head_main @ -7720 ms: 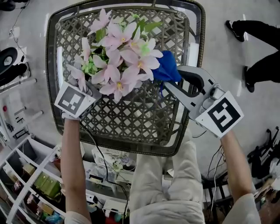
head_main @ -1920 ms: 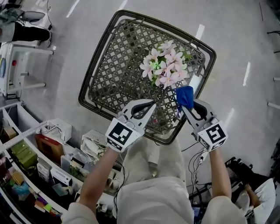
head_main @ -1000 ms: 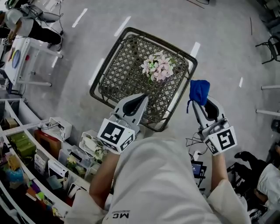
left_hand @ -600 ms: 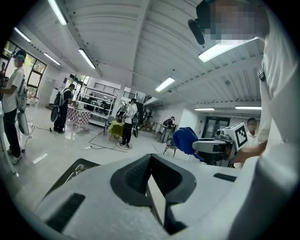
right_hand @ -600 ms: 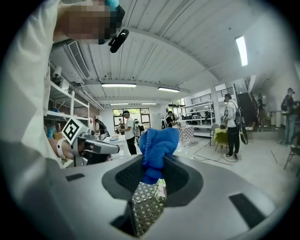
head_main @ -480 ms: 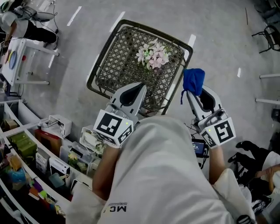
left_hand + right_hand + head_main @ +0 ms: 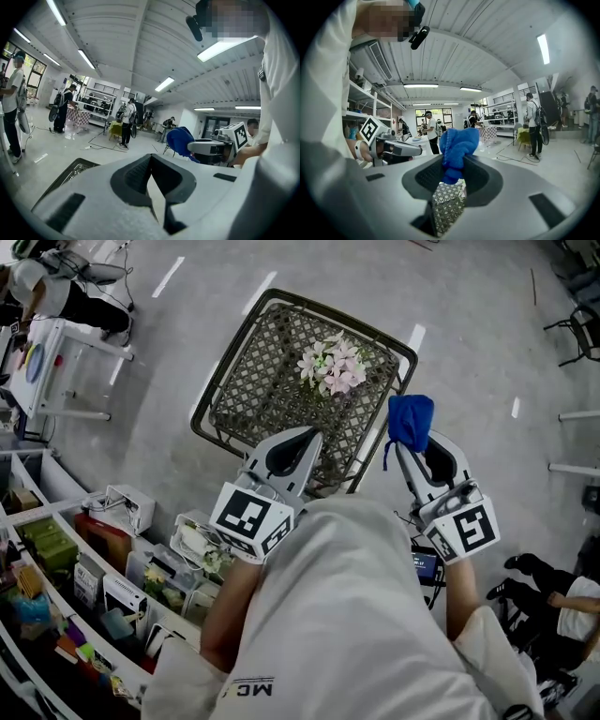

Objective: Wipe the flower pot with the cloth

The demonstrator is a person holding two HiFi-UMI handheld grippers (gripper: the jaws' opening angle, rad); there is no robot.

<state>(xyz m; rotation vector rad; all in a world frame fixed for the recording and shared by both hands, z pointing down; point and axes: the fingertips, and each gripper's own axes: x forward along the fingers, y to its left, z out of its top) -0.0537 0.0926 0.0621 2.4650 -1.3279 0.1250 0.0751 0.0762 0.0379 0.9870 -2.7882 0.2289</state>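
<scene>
Place: lab hall | Signs: shelving [image 7: 47,568], floor cables [image 7: 103,147] (strip lights [image 7: 84,58] overhead)

The head camera looks steeply down from high above the wicker table [image 7: 246,395], which lies small and far below. Each gripper camera sits close behind its own jaws, facing roughly level across the hall. The left gripper view catches the right gripper [image 7: 192,146] at its right. The right gripper view catches the left gripper [image 7: 417,151] at its left. Both glimpse the table.
</scene>
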